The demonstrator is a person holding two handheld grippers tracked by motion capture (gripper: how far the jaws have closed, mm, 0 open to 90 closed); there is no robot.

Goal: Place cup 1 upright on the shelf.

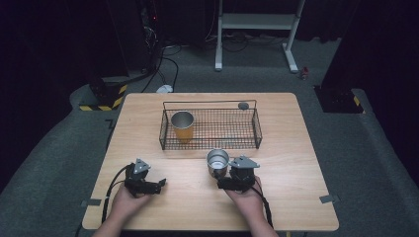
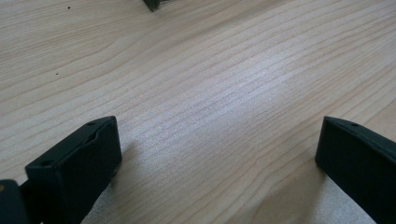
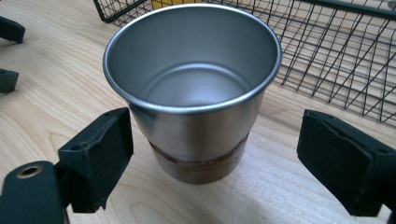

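the steel cup [image 1: 218, 162] stands upright on the table [image 1: 296, 197] just below the centre of the high view, in front of the wire basket [image 1: 257, 129], which already holds a second cup [image 1: 182, 126] at its left end. the right gripper [image 3: 210, 154] has its jaws spread wide on either side of the steel cup, the left pad close to the wall, the right one well clear, so nothing is gripped yet. if the jaws close unevenly like this, the nearer pad will likely push the cup sideways or tip it before the far pad arrives. the smooth tapered wall could also slip upward out of a low pinch. the left gripper [image 2: 219, 154] rests open over bare wood at the lower left of the high view, too far off to steady anything.
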